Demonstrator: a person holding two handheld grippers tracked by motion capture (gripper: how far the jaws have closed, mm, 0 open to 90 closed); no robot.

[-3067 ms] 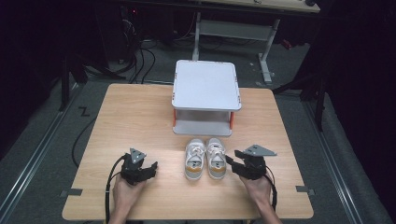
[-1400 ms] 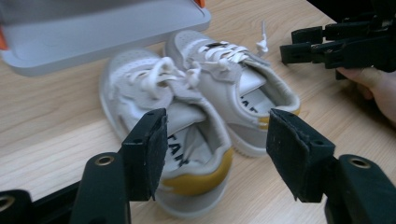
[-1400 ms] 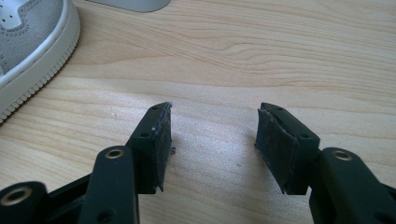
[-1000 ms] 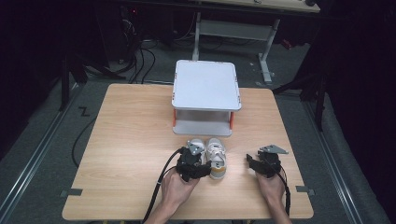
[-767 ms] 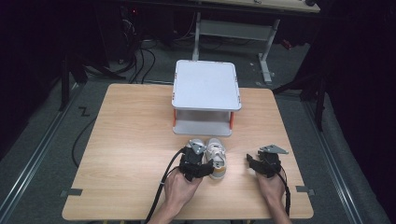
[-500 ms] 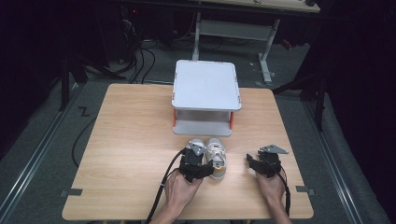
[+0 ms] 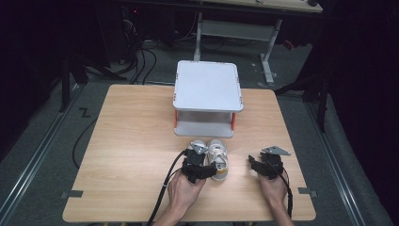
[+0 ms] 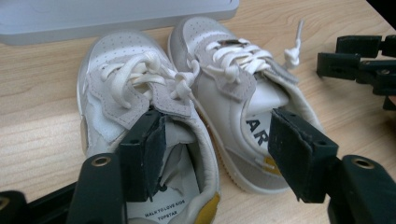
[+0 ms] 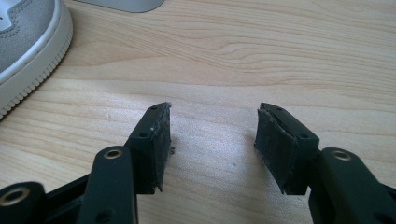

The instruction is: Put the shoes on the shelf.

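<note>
My left gripper jaws apart, straddling the heels of two small white shoes; insole reads "WALK TO LOVE ROB TOPSTAR", second shoe's print partly hidden: "AR". Right gripper jaws apart over bare table.

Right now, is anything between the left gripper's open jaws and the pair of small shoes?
Nothing visible. The left gripper is open at the heel ends of the shoes, one jaw inside the nearer shoe's opening, the other inside the second shoe's opening. The right gripper sits apart, open over bare table.

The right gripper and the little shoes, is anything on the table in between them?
No. In the high view, bare wooden table separates the right gripper from the nearer shoe.
</note>
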